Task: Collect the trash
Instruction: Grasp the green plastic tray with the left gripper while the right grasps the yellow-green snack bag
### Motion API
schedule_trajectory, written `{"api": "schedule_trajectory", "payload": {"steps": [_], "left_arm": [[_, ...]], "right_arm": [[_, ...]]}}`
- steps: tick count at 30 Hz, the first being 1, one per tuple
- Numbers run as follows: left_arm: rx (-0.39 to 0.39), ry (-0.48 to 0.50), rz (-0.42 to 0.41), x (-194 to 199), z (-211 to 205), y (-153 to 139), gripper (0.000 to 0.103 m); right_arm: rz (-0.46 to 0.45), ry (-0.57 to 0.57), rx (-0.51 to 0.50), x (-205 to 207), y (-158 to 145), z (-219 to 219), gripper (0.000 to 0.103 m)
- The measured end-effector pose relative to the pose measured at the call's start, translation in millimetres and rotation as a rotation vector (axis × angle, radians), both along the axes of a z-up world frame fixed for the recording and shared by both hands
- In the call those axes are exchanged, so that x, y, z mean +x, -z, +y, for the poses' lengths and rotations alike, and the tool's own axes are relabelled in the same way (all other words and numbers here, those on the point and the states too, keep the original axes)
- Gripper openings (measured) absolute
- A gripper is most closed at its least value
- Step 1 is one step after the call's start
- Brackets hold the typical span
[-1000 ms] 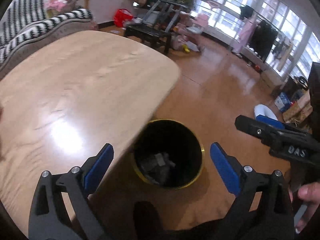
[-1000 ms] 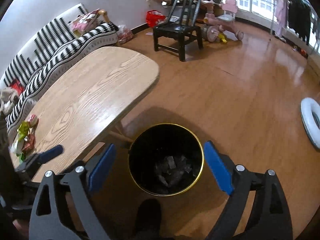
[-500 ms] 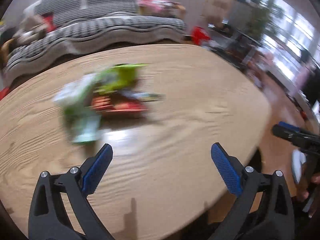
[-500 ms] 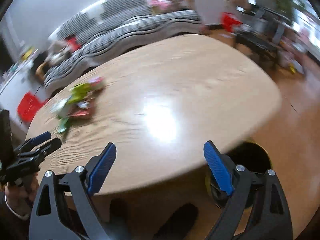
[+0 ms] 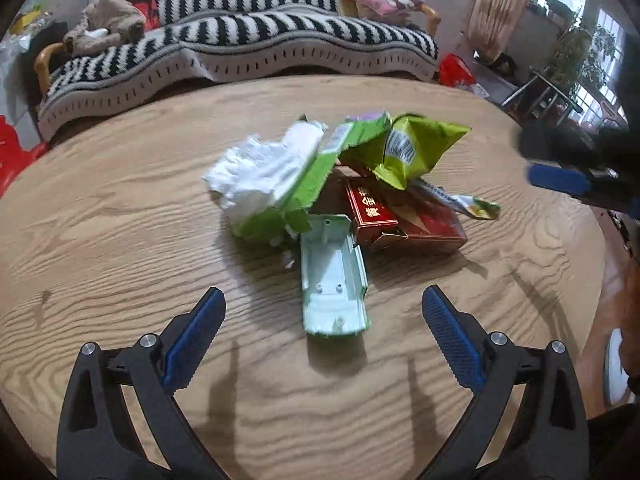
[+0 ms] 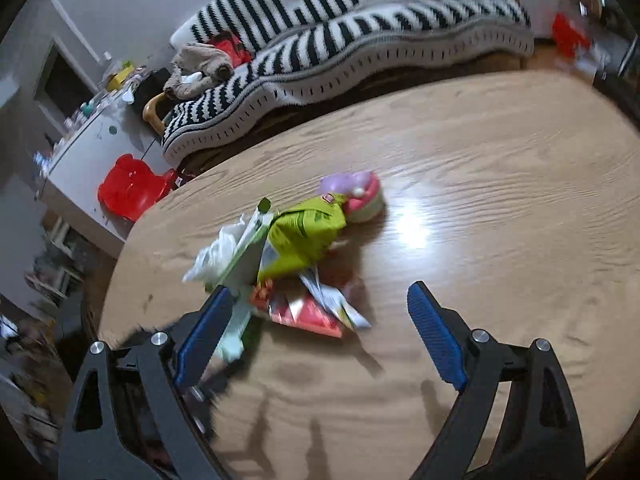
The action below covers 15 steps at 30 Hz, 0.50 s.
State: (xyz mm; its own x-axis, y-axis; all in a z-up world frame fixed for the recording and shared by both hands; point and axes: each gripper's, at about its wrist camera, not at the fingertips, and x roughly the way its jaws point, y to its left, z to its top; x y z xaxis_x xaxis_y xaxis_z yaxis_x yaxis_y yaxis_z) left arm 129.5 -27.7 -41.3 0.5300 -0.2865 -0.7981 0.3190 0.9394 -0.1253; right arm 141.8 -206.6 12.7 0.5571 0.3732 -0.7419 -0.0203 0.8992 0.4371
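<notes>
One wooden table [image 5: 120,208], one striped sofa [image 5: 248,40] behind it. Trash is one pile mid-table: 1 white tissue wad [image 5: 260,168], 1 yellow-green snack bag [image 5: 412,148], 1 red carton [image 5: 400,216], 1 pale green plastic tray [image 5: 334,280] nearest the camera. Two grippers: left gripper [image 5: 322,332] wide open, empty, tray just ahead between the fingers; right gripper [image 6: 316,328] wide open, empty, over the pile's edge. Versus 0.5 s back: pile closer to both cameras, left view sharp now.
</notes>
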Motion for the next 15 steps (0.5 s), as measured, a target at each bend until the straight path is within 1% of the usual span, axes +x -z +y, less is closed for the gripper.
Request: {"api": "schedule_trajectory", "payload": {"steps": [3, 6, 9, 11, 13, 14, 15], "left_arm": [[-0.008, -0.002, 0.001, 10, -8, 5, 0.096], [-0.009, 0.000, 0.002, 15, -14, 8, 0.096], [0.006, -0.015, -0.023, 19, -15, 9, 0.094], [-0.007, -0.020, -0.015, 22, -13, 11, 0.088], [-0.002, -0.019, 0.008, 24, -11, 14, 0.061], [0.017, -0.021, -0.005, 23, -12, 12, 0.057], [0.022, -0.016, -0.001, 23, -11, 12, 0.040]], "right_arm": [[0.038, 0.032, 0.079, 25, 14, 0, 0.086], [0.059, 0.042, 0.151, 42, 22, 0, 0.080], [0.076, 0.068, 0.199, 59, 29, 2, 0.067], [0.099, 0.069, 0.250, 63, 38, 2, 0.051], [0.100, 0.069, 0.289, 64, 39, 0, 0.045], [0.096, 0.063, 0.287, 62, 37, 0, 0.043], [0.086, 0.058, 0.281, 60, 35, 1, 0.042]]}}
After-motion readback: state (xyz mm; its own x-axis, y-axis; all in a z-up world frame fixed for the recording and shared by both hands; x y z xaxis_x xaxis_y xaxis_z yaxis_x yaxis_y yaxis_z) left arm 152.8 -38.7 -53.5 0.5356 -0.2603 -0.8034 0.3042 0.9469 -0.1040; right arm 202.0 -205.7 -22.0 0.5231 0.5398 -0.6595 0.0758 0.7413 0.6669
